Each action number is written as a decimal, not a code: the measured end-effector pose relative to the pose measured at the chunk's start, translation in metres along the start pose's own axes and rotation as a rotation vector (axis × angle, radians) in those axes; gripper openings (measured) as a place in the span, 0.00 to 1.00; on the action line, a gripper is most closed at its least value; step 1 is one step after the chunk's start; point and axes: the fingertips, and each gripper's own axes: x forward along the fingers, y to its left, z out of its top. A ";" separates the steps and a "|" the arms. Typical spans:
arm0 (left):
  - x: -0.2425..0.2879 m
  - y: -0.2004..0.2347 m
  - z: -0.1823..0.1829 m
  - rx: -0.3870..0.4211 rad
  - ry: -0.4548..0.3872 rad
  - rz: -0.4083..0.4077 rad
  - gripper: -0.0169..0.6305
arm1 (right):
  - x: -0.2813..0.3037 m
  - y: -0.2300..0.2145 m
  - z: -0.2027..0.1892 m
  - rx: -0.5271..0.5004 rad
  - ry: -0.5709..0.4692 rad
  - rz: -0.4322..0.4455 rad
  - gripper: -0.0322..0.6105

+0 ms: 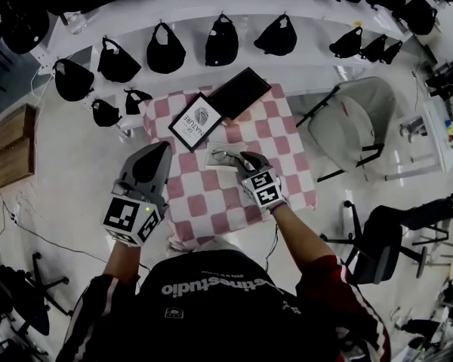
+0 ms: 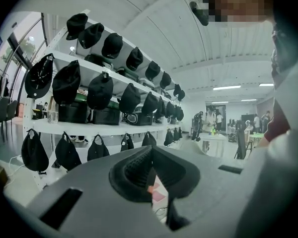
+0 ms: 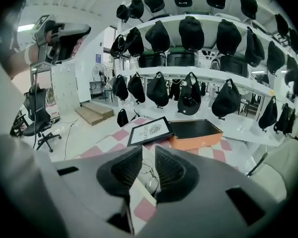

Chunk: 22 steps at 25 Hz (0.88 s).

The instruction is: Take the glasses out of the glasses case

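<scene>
A flat white glasses case (image 1: 214, 161) lies on the pink-checked tablecloth (image 1: 211, 202), and thin wire glasses (image 1: 226, 154) rest on it. My right gripper (image 1: 244, 157) sits low at the case's right edge. In the right gripper view its jaws (image 3: 148, 150) stand a narrow gap apart. The glasses (image 3: 148, 172) and the white case (image 3: 139, 192) show through that gap; I cannot make out contact with either. My left gripper (image 1: 163, 148) is raised left of the table, shut on nothing (image 2: 151, 150). It also shows in the right gripper view as the left gripper (image 3: 64, 33).
A black box lid with a white label (image 1: 197, 121) and a black tray with orange sides (image 1: 239, 90) lie at the table's far side. White shelves with black bags and caps (image 1: 166, 51) stand behind. A grey chair (image 1: 347, 123) is to the right, with an office chair (image 1: 377, 240) nearer.
</scene>
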 end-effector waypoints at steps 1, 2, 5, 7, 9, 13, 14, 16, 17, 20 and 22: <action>0.002 0.001 -0.002 0.004 0.007 0.001 0.03 | 0.005 -0.002 -0.003 -0.003 0.006 0.002 0.18; 0.004 0.002 -0.003 0.006 0.013 0.004 0.03 | 0.009 -0.003 -0.005 -0.004 0.011 0.006 0.18; 0.012 0.006 -0.005 0.013 0.031 0.009 0.03 | 0.022 -0.003 -0.012 -0.006 0.033 0.024 0.18; 0.017 0.008 -0.008 0.018 0.044 0.010 0.03 | 0.033 -0.002 -0.018 -0.010 0.051 0.036 0.18; 0.022 0.009 -0.011 0.020 0.056 0.011 0.03 | 0.044 -0.002 -0.026 -0.016 0.071 0.044 0.18; 0.027 0.014 -0.018 0.032 0.080 0.024 0.03 | 0.064 -0.003 -0.045 -0.048 0.121 0.056 0.18; 0.028 0.016 -0.019 0.033 0.086 0.030 0.03 | 0.069 -0.003 -0.050 -0.061 0.134 0.060 0.18; 0.027 0.020 -0.022 0.028 0.097 0.043 0.03 | 0.075 -0.002 -0.059 -0.088 0.163 0.070 0.17; 0.027 0.022 -0.024 0.025 0.102 0.048 0.03 | 0.078 -0.001 -0.062 -0.100 0.178 0.075 0.17; 0.027 0.025 -0.027 0.029 0.112 0.066 0.03 | 0.087 0.000 -0.073 -0.139 0.213 0.083 0.17; 0.027 0.028 -0.029 0.034 0.118 0.076 0.03 | 0.092 0.000 -0.079 -0.170 0.229 0.086 0.16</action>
